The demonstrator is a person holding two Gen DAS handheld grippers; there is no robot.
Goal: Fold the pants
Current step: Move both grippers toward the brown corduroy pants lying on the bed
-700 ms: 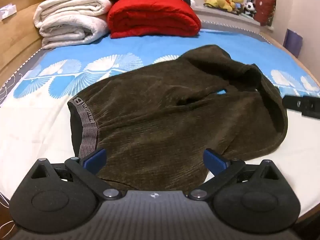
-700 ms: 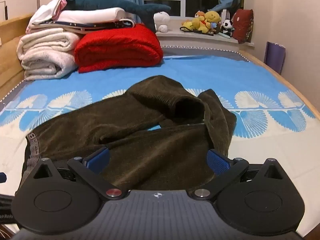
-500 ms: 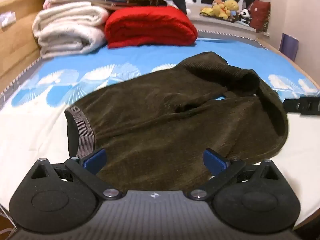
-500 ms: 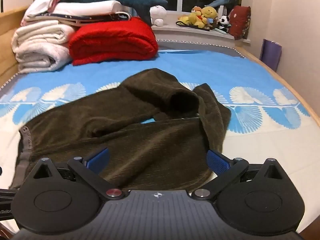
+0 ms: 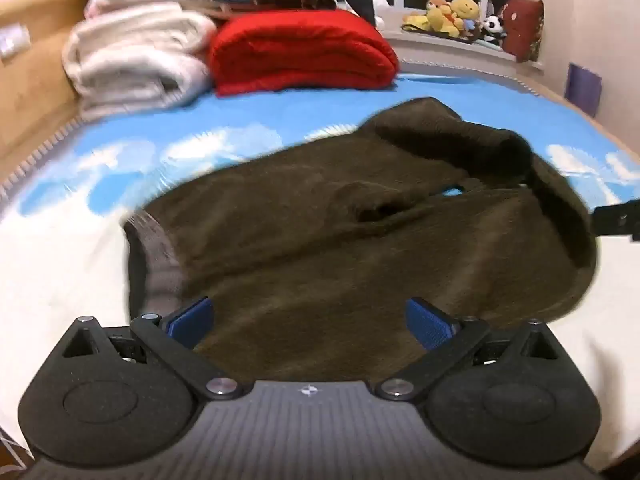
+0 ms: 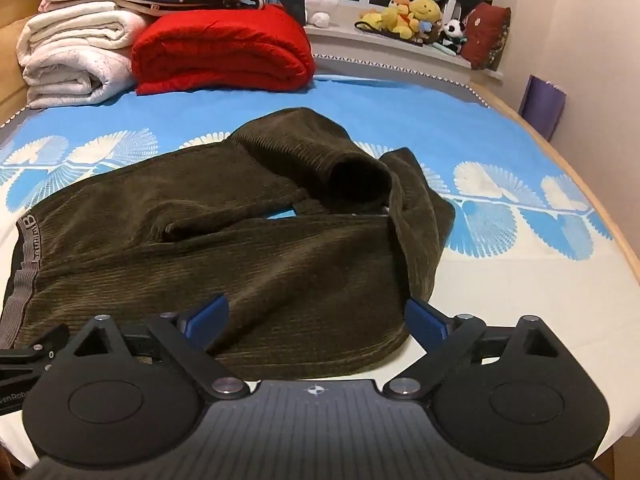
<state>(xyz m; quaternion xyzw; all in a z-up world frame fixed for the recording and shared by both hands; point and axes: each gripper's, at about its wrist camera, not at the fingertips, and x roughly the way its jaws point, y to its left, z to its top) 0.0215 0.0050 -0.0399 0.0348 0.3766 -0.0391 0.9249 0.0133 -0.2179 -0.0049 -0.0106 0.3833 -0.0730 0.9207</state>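
- Blue pads on both sets of jaws stand spread wide, nothing between them: left gripper [image 5: 308, 318] and right gripper [image 6: 316, 318] both tilt down over the near edge of the pants [image 6: 224, 248], not touching the cloth as far as the views show.
- Dark brown corduroy pants lie crumpled on the bed [image 6: 520, 292], waistband [image 6: 24, 264] toward the left, legs bunched and doubled over at the right, one leg opening [image 6: 360, 178] gaping toward the camera.
- Step in hand, as I judge it: the approach, before any grasp. No fold made yet; the legs are not laid straight.
- Next move likely calls for the left jaws to pinch the cloth near the waistband and the right jaws to take a leg end, then pull the legs out flat before folding. Thick cloth; a bite on a single layer may be hard to get.
- Writing: grey waistband carries lettering ending in a large "B"; the rest is too small to read. Left-wrist view is blurred there.
- Part of the word "enRob" shows on the black gear at the lower left of the right-wrist view.
- Beyond: red blanket [image 6: 224, 48], white bedding [image 6: 76, 56], soft toys [image 6: 412, 14] on the window sill.
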